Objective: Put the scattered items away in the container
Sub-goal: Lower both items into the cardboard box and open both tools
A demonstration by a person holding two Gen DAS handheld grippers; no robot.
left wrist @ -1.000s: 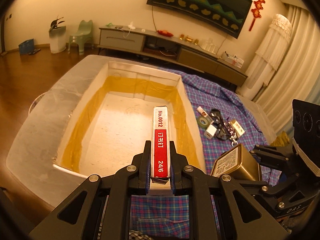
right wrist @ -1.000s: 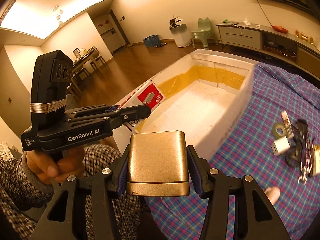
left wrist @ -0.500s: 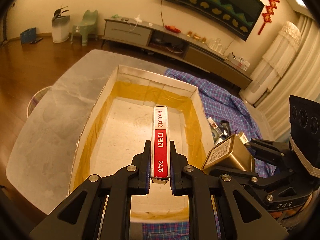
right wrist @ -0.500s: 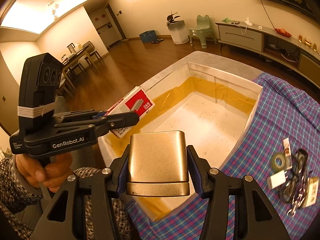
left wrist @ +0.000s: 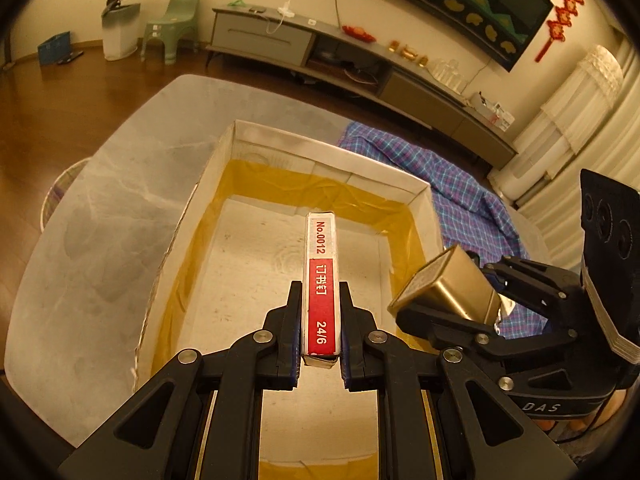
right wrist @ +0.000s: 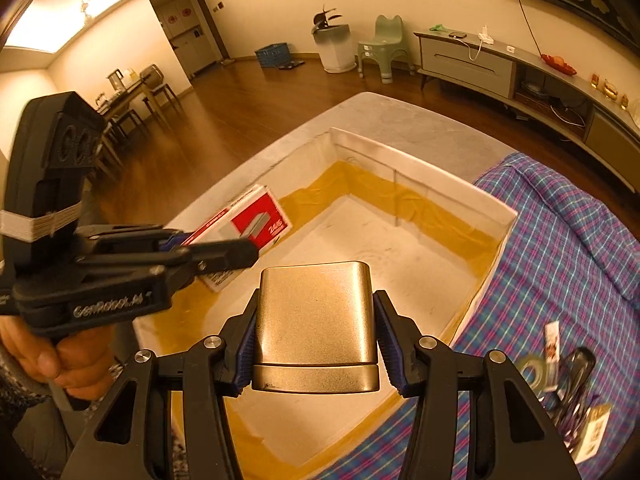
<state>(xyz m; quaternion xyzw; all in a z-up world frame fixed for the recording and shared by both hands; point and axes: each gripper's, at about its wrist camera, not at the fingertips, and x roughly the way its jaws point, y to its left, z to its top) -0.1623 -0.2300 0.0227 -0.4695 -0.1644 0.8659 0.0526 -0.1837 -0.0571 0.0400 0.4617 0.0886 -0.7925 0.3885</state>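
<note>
Two grippers, each loaded. Left gripper (left wrist: 320, 320) clamped on one staple box (left wrist: 321, 280), red-and-white, held edge-up at centre frame over the container (left wrist: 328, 168). Right gripper (right wrist: 316, 344) pinching one gold tin (right wrist: 316, 320) by its sides, low in the centre of the right wrist view; seen from the left wrist at right of frame, tilted, above the container's right-hand rim. One container: white walls, yellow lining round the lower sides, floor bare and pale across the middle, open on top. Beyond the right wall, plaid cloth (right wrist: 560, 248), with a small heap of scattered items (right wrist: 568, 376) at lower right of the right wrist view, too tangled to count. Grey table (left wrist: 100, 220) bare along the container's left side.
</note>
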